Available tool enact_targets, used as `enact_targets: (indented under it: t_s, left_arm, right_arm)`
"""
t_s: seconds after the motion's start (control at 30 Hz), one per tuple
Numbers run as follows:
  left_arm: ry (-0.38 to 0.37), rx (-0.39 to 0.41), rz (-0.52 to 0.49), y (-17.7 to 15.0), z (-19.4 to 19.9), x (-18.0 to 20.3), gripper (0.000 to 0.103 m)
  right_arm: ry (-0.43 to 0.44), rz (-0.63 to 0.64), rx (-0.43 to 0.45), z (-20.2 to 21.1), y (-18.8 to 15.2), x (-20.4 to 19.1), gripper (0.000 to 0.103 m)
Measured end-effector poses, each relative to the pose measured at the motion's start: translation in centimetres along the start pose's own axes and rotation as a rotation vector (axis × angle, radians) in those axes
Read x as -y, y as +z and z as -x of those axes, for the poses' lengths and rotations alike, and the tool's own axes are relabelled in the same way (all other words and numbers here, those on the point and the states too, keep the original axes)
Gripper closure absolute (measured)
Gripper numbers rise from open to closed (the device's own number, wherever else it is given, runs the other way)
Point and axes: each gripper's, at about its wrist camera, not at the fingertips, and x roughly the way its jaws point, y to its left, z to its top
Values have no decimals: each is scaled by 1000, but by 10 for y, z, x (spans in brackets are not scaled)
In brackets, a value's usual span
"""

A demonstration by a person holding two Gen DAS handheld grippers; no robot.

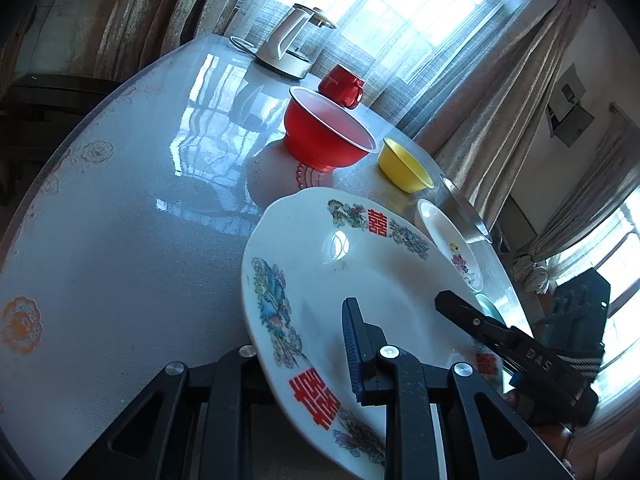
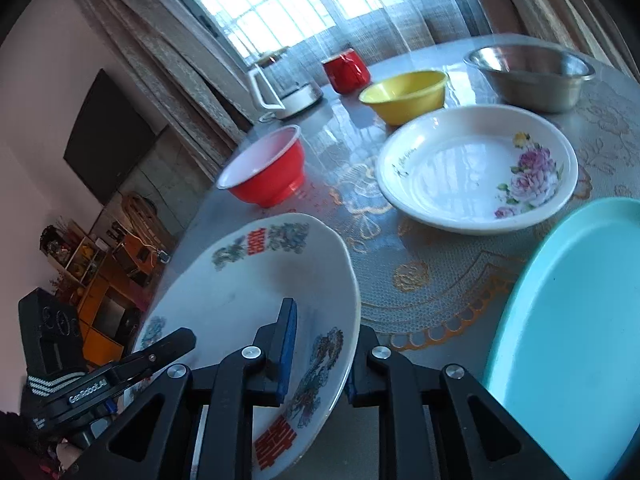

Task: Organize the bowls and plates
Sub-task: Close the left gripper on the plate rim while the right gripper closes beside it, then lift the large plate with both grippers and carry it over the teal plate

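Left wrist view, nearest first: left gripper (image 1: 308,364) pinching the near rim of the decorated plate (image 1: 340,264), blue pad on the plate's inner face, other finger under the rim and out of sight. Right gripper (image 1: 452,300) reaches in from the right and grips the same plate on its opposite edge. Plate looks tilted, near edge raised off the worktop (image 1: 120,220).

Right wrist view: right gripper (image 2: 320,344) pressed onto the plate's right rim, one pad inside, one outside. Both hands equally close; plate spans between them.

Beyond, right and forward of the held plate: turquoise plate (image 2: 568,320) just beside the right gripper, floral plate (image 2: 476,168) farther on. Likely stacking targets, so the carry goes rightward.

Farther: red bowl (image 2: 266,172), yellow bowl (image 2: 404,94), steel bowl (image 2: 532,76), well apart.
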Motion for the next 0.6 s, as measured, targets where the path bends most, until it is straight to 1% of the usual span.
enact_targets:
  t_s: [0.07, 0.13, 0.3, 0.6]
  left_arm:
    - [-7, 11, 6, 0, 2, -2, 80]
    - [-12, 20, 10, 0, 4, -3, 80]
    - [-23, 22, 6, 0, 4, -1, 80]
    - [-51, 32, -1, 1, 7, 0, 80]
  right_arm:
    - [17, 31, 6, 2, -1, -6, 83]
    - [20, 43, -9, 1, -3, -9, 83]
    - [51, 1, -49, -5, -6, -4, 83]
    - [20, 34, -21, 0, -8, -9, 83]
